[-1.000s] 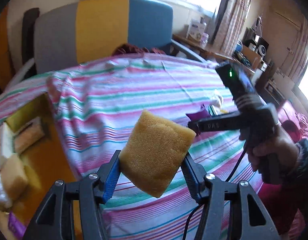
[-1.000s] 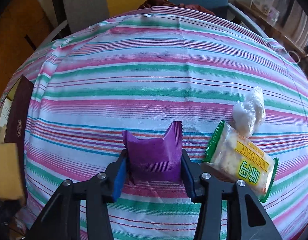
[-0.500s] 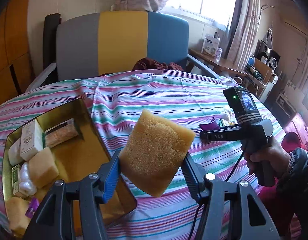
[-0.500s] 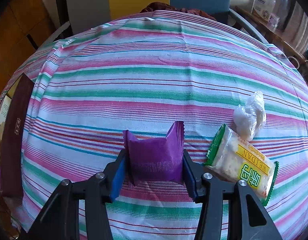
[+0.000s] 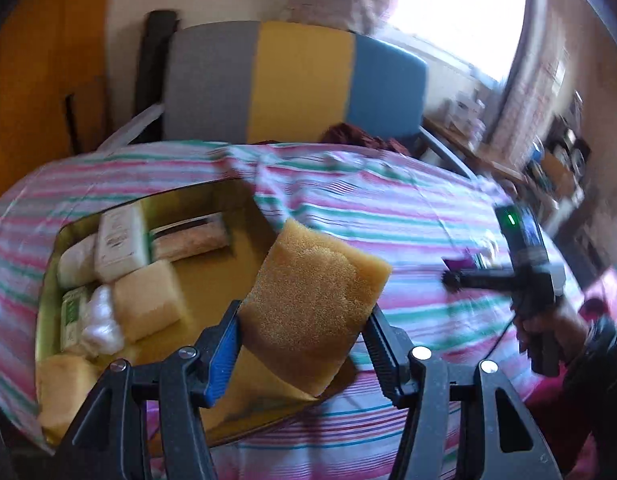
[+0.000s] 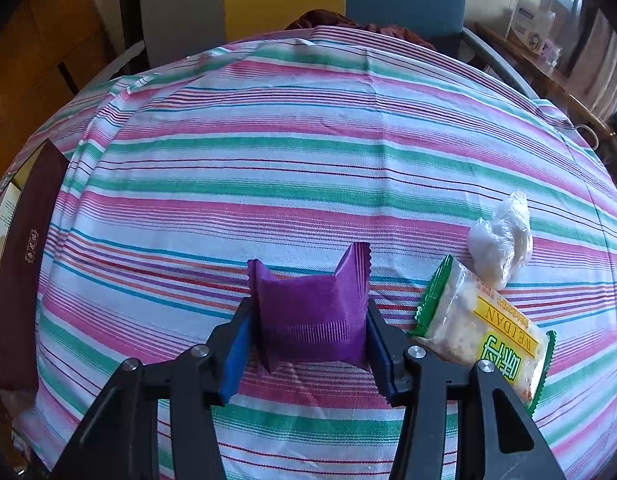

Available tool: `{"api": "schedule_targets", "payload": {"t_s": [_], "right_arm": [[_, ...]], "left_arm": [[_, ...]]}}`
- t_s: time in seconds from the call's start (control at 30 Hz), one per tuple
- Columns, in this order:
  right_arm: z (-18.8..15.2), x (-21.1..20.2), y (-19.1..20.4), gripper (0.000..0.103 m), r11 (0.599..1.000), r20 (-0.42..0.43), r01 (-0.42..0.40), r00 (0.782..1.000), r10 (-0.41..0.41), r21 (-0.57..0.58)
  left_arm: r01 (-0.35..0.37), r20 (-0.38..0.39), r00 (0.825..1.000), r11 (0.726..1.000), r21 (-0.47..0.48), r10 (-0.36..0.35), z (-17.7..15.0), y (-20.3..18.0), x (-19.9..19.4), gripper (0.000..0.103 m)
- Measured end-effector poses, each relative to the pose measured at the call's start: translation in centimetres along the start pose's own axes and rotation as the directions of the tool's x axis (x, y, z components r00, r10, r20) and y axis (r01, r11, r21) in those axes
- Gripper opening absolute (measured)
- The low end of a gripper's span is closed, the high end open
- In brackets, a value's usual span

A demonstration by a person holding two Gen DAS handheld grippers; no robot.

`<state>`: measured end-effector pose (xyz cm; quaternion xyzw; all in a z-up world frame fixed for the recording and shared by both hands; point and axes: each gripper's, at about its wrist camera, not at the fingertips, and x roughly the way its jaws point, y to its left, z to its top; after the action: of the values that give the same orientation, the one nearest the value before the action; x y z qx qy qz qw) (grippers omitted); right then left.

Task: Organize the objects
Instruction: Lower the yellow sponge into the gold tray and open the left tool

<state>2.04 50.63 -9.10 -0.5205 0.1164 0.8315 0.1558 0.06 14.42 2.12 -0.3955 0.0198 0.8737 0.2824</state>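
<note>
My left gripper (image 5: pixel 304 340) pinches the yellow sponge (image 5: pixel 312 304), held tilted above the near-right corner of the gold tin (image 5: pixel 244 200). The tin's bare floor lies just left of and below the sponge, beside the pale sponge (image 5: pixel 146 304) already inside, so I judge the left hand nearer to the drop. My right gripper (image 6: pixel 308 336) squeezes the purple packet (image 6: pixel 308 312) low over the striped cloth (image 6: pixel 308 140), well right of the tin.
</note>
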Motion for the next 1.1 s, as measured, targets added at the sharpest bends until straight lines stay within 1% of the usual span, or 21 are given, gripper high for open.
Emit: {"api": "schedule_targets", "payload": {"t_s": [0.13, 0.2, 0.23, 0.3, 0.4, 0.47, 0.6, 0.7, 0.77, 0.8, 0.93, 1.0, 1.1], "right_arm": [[0.1, 0.1, 0.1, 0.053, 1.000, 0.001, 0.004, 1.000, -0.004, -0.002], [0.1, 0.1, 0.2, 0.053, 1.000, 0.000, 0.007, 1.000, -0.007, -0.004], [0.1, 0.1, 0.1, 0.053, 1.000, 0.000, 0.008, 1.000, -0.008, -0.005], [0.1, 0.1, 0.1, 0.053, 1.000, 0.000, 0.008, 1.000, -0.008, -0.005], [0.0, 0.0, 0.1, 0.053, 1.000, 0.001, 0.011, 1.000, -0.011, -0.008], [0.0, 0.1, 0.1, 0.053, 1.000, 0.001, 0.012, 1.000, -0.012, -0.008], [0.0, 0.0, 0.2, 0.053, 1.000, 0.002, 0.014, 1.000, -0.014, -0.009], [-0.1, 0.0, 0.3, 0.054, 1.000, 0.003, 0.016, 1.000, -0.016, -0.011], [-0.1, 0.0, 0.3, 0.054, 1.000, 0.005, 0.019, 1.000, -0.019, -0.012], [-0.2, 0.0, 0.4, 0.054, 1.000, 0.006, 0.021, 1.000, -0.021, -0.012], [-0.2, 0.0, 0.4, 0.054, 1.000, 0.007, 0.025, 1.000, -0.025, -0.014], [-0.2, 0.0, 0.5, 0.054, 1.000, 0.007, 0.027, 1.000, -0.026, -0.014], [0.0, 0.0, 0.6, 0.054, 0.999, 0.000, 0.034, 0.999, -0.034, -0.008]], "left_arm": [[-0.025, 0.005, 1.000, 0.990, -0.138, 0.026, -0.1, 5.2, -1.5, 0.059], [-0.057, -0.003, 0.998, 0.984, -0.171, 0.057, -0.7, 7.1, -1.8, 0.059], [-0.075, -0.020, 0.997, 0.980, -0.186, 0.073, -1.3, 8.0, -1.7, 0.059], [-0.086, -0.053, 0.996, 0.974, -0.211, 0.076, -2.4, 9.0, -1.1, 0.059], [-0.102, -0.092, 0.992, 0.971, -0.218, 0.083, -3.2, 9.1, 0.1, 0.059], [-0.099, -0.133, 0.989, 0.968, -0.230, 0.070, -3.6, 9.2, 1.3, 0.060], [-0.168, -0.177, 0.975, 0.966, -0.198, 0.134, -4.1, 9.2, 2.9, 0.064], [-0.174, -0.166, 0.975, 0.972, -0.156, 0.148, -4.2, 8.8, 3.1, 0.066], [-0.180, -0.181, 0.971, 0.976, -0.127, 0.155, -4.5, 8.8, 3.3, 0.067], [-0.179, -0.186, 0.971, 0.975, -0.131, 0.153, -4.6, 8.9, 3.3, 0.067], [-0.189, -0.161, 0.973, 0.969, -0.162, 0.163, -4.4, 9.4, 2.3, 0.067], [-0.155, -0.132, 0.982, 0.972, -0.177, 0.133, -4.2, 9.3, 1.5, 0.068], [-0.131, -0.126, 0.986, 0.977, -0.171, 0.110, -4.0, 9.0, 1.2, 0.069]]}}
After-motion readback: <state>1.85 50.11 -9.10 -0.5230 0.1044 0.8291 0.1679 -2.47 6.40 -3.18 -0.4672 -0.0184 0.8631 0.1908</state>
